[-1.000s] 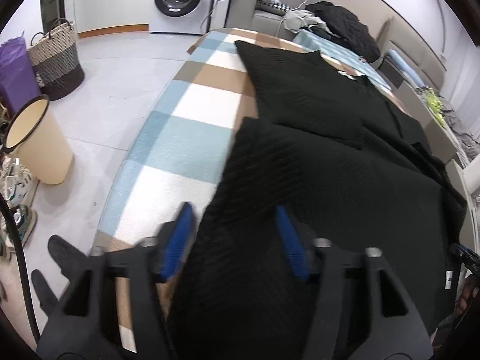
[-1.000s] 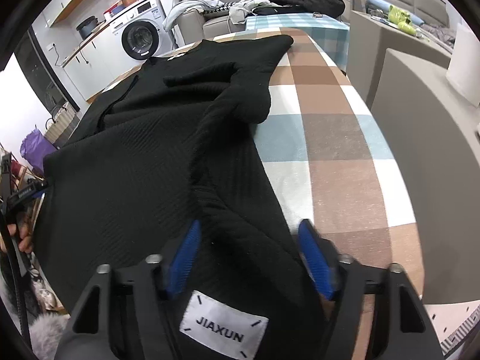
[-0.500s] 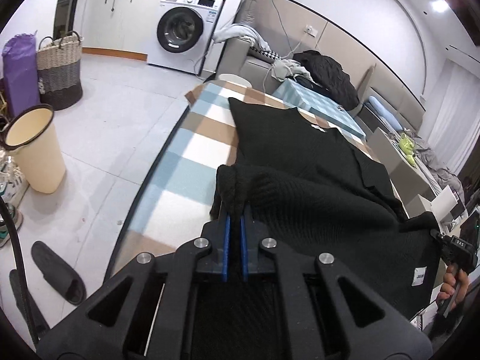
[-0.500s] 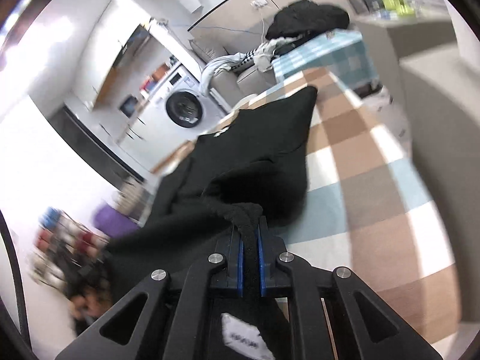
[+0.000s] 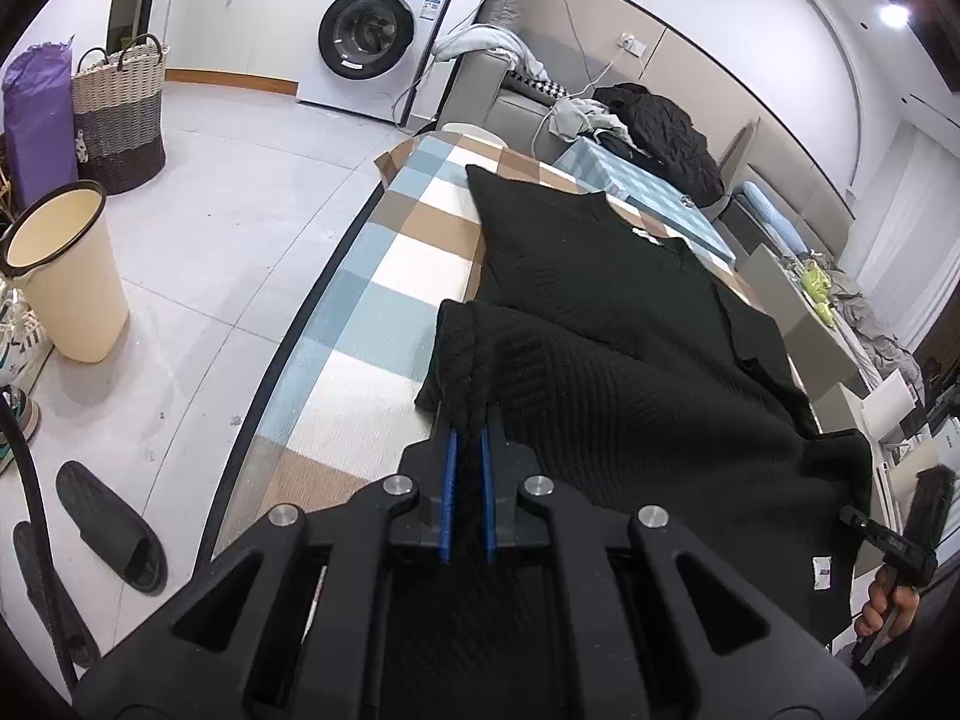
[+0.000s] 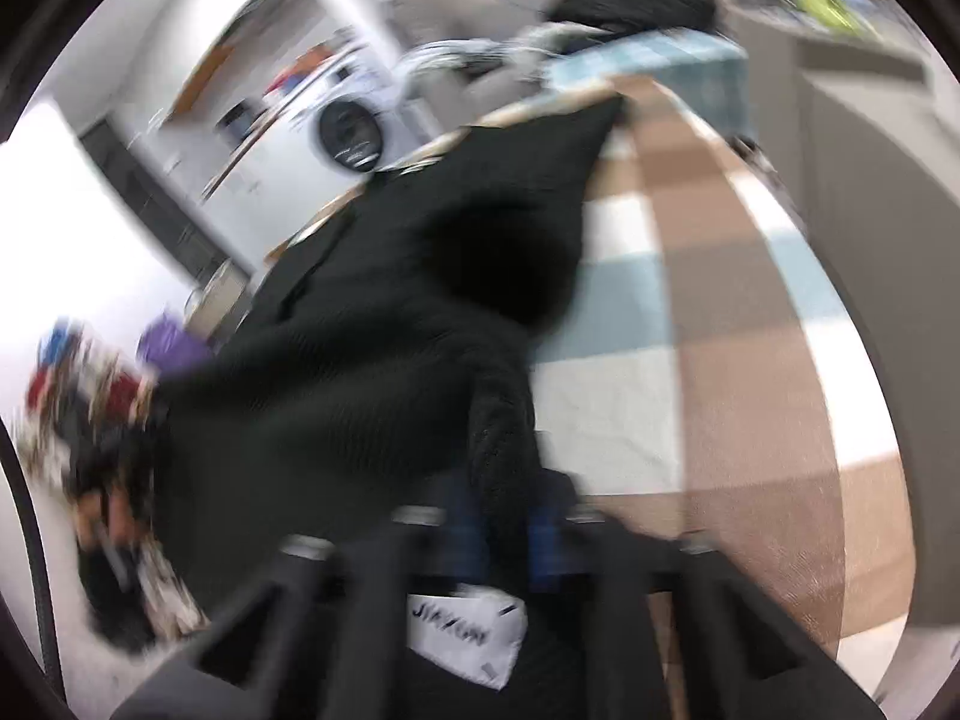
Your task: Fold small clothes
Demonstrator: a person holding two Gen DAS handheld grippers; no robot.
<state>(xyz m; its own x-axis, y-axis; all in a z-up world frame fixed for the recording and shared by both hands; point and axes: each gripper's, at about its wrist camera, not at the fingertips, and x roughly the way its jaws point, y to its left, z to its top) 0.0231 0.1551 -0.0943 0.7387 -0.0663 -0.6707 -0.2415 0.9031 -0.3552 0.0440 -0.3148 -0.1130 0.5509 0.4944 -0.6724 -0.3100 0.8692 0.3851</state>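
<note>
A black ribbed knit garment [image 5: 630, 360] lies spread along a table covered with a checked cloth [image 5: 384, 276] in blue, brown and cream; its far part rests flat on the cloth, while its near hem is drawn up off the surface at two corners. The left gripper [image 5: 467, 450] is clamped tight on a bunched fold of the hem at the garment's left corner, with black fabric pinched between its blue pads [image 5: 449, 492]. The right gripper [image 6: 504, 516] is likewise closed on a rolled ridge of the hem at the opposite corner; that view is heavily blurred, but fabric is seen passing between the blue pads [image 6: 543, 531]. A white sewn-in label [image 6: 465, 639] hangs just below the right gripper's jaws, its lettering not legible. In the left wrist view a hand [image 5: 888, 606] is seen at the far right edge, just beside the garment's label corner. Beyond the table stand a washing machine [image 5: 372, 36] and a grey sofa [image 5: 510, 96] carrying loose clothes. On the tiled floor to the left are a cream bin [image 5: 66, 276], a woven basket [image 5: 117, 114] and a black slipper [image 5: 111, 525].
</note>
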